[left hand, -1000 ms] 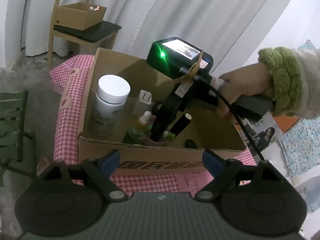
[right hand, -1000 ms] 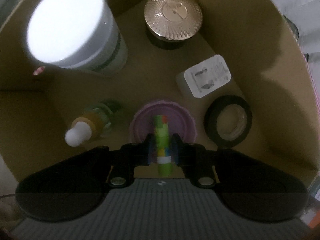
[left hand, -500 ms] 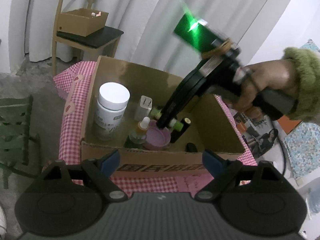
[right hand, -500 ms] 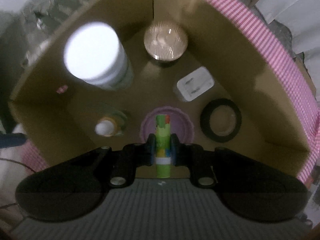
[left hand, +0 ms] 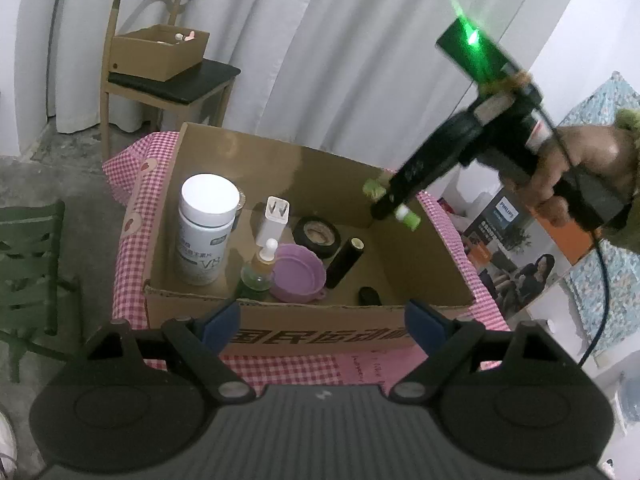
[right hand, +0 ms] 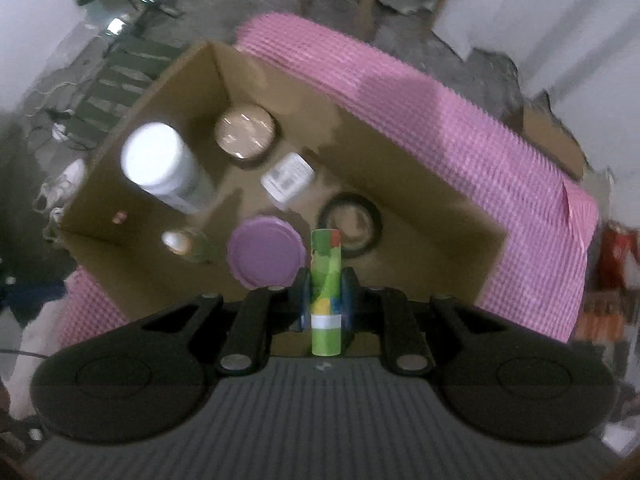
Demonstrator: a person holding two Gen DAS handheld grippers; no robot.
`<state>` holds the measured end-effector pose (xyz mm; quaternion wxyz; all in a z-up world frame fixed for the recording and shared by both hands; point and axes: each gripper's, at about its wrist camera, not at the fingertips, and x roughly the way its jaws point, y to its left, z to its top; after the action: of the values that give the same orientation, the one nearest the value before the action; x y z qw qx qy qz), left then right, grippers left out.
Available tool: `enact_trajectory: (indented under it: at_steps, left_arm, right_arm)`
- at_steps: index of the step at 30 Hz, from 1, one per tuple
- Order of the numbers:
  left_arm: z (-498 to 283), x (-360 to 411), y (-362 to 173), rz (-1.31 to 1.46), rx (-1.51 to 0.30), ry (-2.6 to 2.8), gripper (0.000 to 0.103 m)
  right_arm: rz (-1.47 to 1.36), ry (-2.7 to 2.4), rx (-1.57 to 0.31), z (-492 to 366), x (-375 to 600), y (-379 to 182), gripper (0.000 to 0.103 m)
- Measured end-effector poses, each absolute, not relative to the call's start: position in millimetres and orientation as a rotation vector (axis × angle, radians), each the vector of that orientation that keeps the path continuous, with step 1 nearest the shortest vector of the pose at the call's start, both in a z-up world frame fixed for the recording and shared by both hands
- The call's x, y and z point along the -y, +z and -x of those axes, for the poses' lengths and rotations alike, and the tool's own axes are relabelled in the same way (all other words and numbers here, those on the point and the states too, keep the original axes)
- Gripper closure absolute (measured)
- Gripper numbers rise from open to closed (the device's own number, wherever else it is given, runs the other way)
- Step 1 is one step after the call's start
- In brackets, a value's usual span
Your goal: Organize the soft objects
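1. Gripping a green tube [right hand: 326, 292] crosswise, the right gripper [right hand: 326, 300] has its fingers [right hand: 304, 300] closed tight on the tube's middle; both tube ends stick out past them.
2. Tube position: in the air above the open cardboard box [left hand: 280, 320], over its right part as the left wrist view shows it [left hand: 392, 206], clear of everything inside.
3. Right gripper attitude: pointing steeply down at the box, held by a hand [left hand: 580, 164] with a green fuzzy cuff.
4. Left gripper [left hand: 320, 322]: fingers [left hand: 220, 320] spread wide, nothing between them, low in front of the near box wall.
5. Box contents, all on the box floor:
   - white bottle [left hand: 206, 228], upright, at the left;
   - gold-lidded jar [right hand: 245, 136], behind the bottle;
   - white plug adapter [left hand: 274, 220];
   - black tape roll [left hand: 316, 236], lying flat;
   - purple lid [left hand: 298, 268], just beside a dropper bottle [left hand: 260, 268];
   - black cylinder [left hand: 344, 260], leaning;
   - small dark item [left hand: 370, 295] near the front wall, too dim to identify.
6. Support: the box stands on a pink checked cloth [left hand: 132, 216].
7. Surroundings: a wooden chair [left hand: 160, 80] carrying a smaller box [left hand: 156, 52] stands by white curtains [left hand: 320, 40].
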<state>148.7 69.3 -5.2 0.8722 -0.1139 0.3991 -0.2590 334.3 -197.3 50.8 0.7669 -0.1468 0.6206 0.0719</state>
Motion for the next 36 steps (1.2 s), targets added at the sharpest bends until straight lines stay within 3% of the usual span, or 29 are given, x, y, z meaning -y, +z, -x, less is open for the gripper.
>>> enact_trajectory:
  at_steps: [12,28,30,36]
  left_arm:
    - [-158.8,-69.7,-15.0,0.226,-0.852,-0.539,0.013]
    - [-166.4,-73.1,-25.3,0.231,-0.872,-0.527,0.013]
    - [-166.1,-73.0,-25.2,0.230,-0.862,-0.526,0.013]
    - [-161.1,-73.6,-16.1,0.220,-0.843,-0.506,0.013]
  right_arm:
    - [0.389,0.094,-1.498,-350.4,212.4,-49.3,0.089]
    - [0.358,0.044,-1.547,-359.9,222.3,-104.6,0.087]
    - [0.337,0.043,-1.536,-358.0,225.4,-102.3,0.084]
    - [0.246,0.038,-1.426,-346.6,231.5,-65.7,0.063]
